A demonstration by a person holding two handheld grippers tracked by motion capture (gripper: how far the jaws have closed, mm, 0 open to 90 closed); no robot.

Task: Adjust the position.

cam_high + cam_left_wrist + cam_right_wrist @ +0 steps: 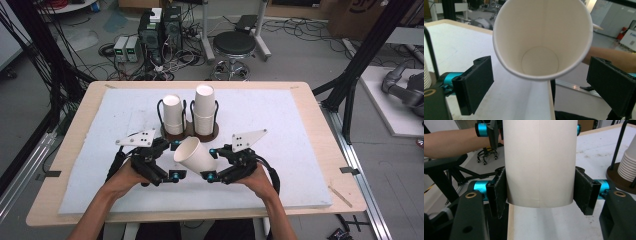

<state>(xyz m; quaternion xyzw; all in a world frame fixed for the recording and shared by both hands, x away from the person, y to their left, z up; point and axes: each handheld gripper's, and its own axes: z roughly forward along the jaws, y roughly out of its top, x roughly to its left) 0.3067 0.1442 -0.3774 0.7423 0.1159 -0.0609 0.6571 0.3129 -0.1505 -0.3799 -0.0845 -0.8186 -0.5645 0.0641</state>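
Observation:
A white paper cup [192, 155] hangs tilted above the white board, its mouth turned toward my left gripper [174, 160]. My right gripper [212, 164] is shut on the cup near its base. In the right gripper view both pads press the cup's [540, 162] sides, one at each side of my right gripper [540, 192]. In the left gripper view I look straight into the cup [541, 37]. My left gripper [544, 85] stands open there, its jaws wide at either side of the rim and clear of it.
Two black wire holders on dark round bases stand just behind the grippers, one with a short stack of cups [173, 114], the other with a taller stack [204, 107]. A white board [280, 130] covers the wooden table [322, 130]. Bare board lies to both sides.

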